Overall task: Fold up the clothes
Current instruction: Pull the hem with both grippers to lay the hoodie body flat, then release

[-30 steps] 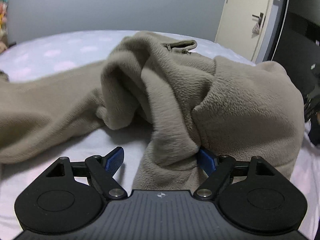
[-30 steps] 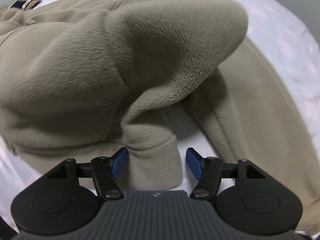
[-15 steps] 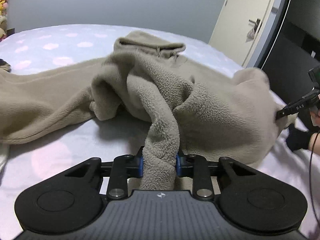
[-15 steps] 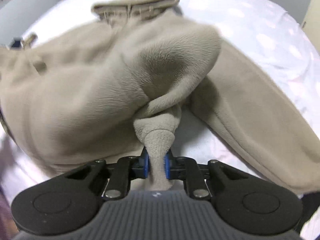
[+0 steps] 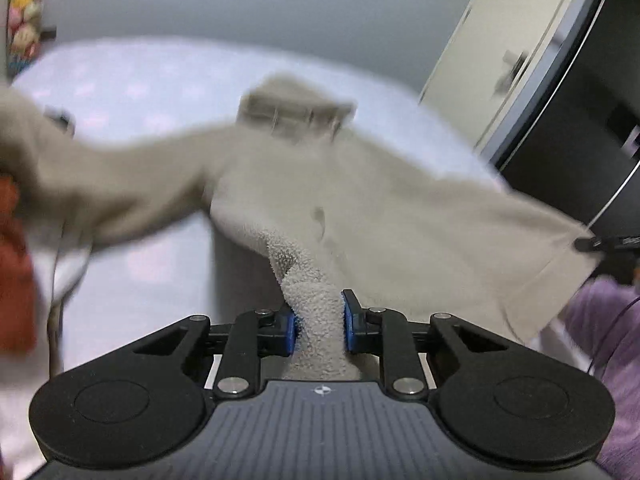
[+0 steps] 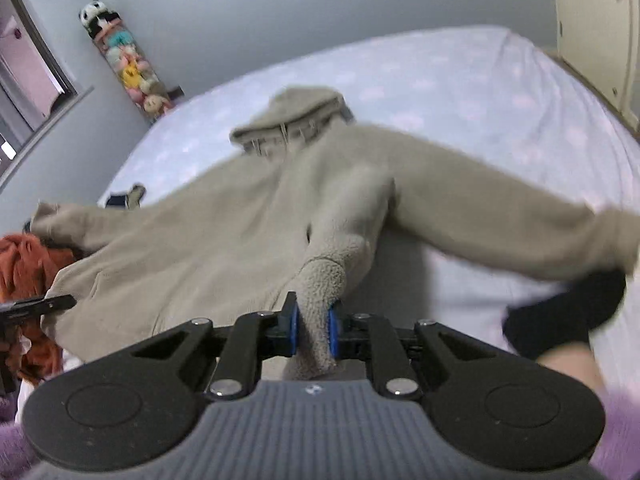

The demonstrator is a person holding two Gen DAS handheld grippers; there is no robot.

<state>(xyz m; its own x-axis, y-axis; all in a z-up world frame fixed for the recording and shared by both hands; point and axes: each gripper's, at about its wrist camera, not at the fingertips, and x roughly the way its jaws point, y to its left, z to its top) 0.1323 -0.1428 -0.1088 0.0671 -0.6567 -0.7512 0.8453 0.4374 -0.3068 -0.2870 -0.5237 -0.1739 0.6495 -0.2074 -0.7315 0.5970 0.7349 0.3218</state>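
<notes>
The left gripper [image 5: 318, 322] is squeezed tight on a bunch of the soft tan hoodie [image 5: 360, 208]. The right gripper [image 6: 313, 330] is pinching another bunch of the same hoodie [image 6: 240, 232] between its blue pads [image 6: 294, 330]. Both bunches look like parts of the bottom edge, so the 2 grippers can pull it straight.

The hoodie lies out in front of both grippers on the bed [image 6: 460, 92]. Its hood [image 6: 296, 114] is at the far end, straight ahead of the right gripper. 1 sleeve [image 6: 520, 220] goes off to the right of that gripper, and the other sleeve [image 6: 72, 220] goes off to its left. The cloth runs taut from the pads up to the body, and it looks lifted a bit off the bed near the grippers.

An orange cloth [image 6: 28, 280] sits to the far left. A black thing [image 6: 568, 312] sits to the right, near the sleeve end.

The hoodie is spread out, not folded. Holding 2 spots well apart helps keep it flat.
</notes>
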